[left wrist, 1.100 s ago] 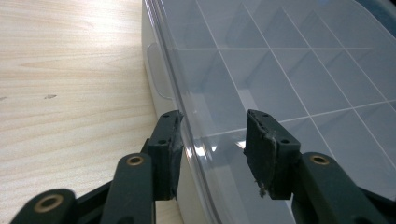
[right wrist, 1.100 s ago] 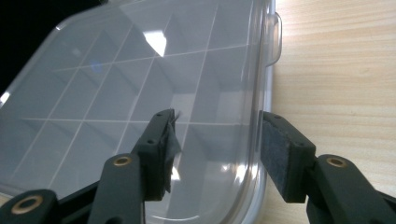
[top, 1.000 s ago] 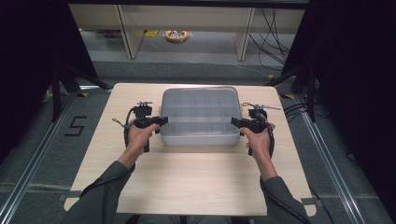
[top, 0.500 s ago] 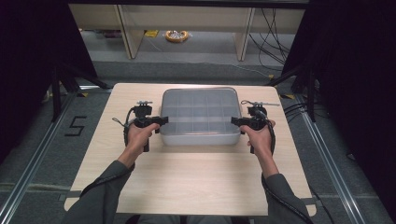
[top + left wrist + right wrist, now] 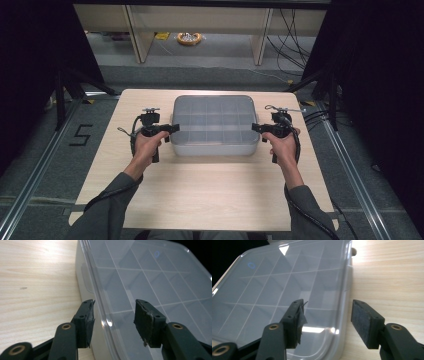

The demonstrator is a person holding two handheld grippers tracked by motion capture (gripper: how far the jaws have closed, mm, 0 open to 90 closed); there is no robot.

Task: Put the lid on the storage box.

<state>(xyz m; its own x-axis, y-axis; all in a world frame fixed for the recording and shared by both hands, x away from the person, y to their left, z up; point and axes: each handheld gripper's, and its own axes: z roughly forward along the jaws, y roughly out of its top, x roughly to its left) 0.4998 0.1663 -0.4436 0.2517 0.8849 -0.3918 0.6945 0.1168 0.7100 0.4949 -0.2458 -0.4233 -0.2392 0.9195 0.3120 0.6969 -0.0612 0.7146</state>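
Observation:
A translucent grey compartment box (image 5: 212,125) with its clear lid on lies in the middle of the wooden table (image 5: 200,190). My left gripper (image 5: 171,128) is at the box's left edge. In the left gripper view the box's rim (image 5: 100,307) runs between the jaws of that gripper (image 5: 115,315), whose pads stand off it. My right gripper (image 5: 256,128) is at the right edge; in the right gripper view it (image 5: 328,315) straddles the lid's rim (image 5: 343,305) without touching. The jaws of both grippers have just been opening and both are open.
Through the lid I see several empty-looking compartments (image 5: 150,277). Bare tabletop lies in front of the box and on both sides of it. Beyond the table's far edge are shelf legs, cables and a yellow item (image 5: 189,38) on the floor.
Both hands stay at the box's two sides. The right hand has shifted slightly outward. The box has not moved.

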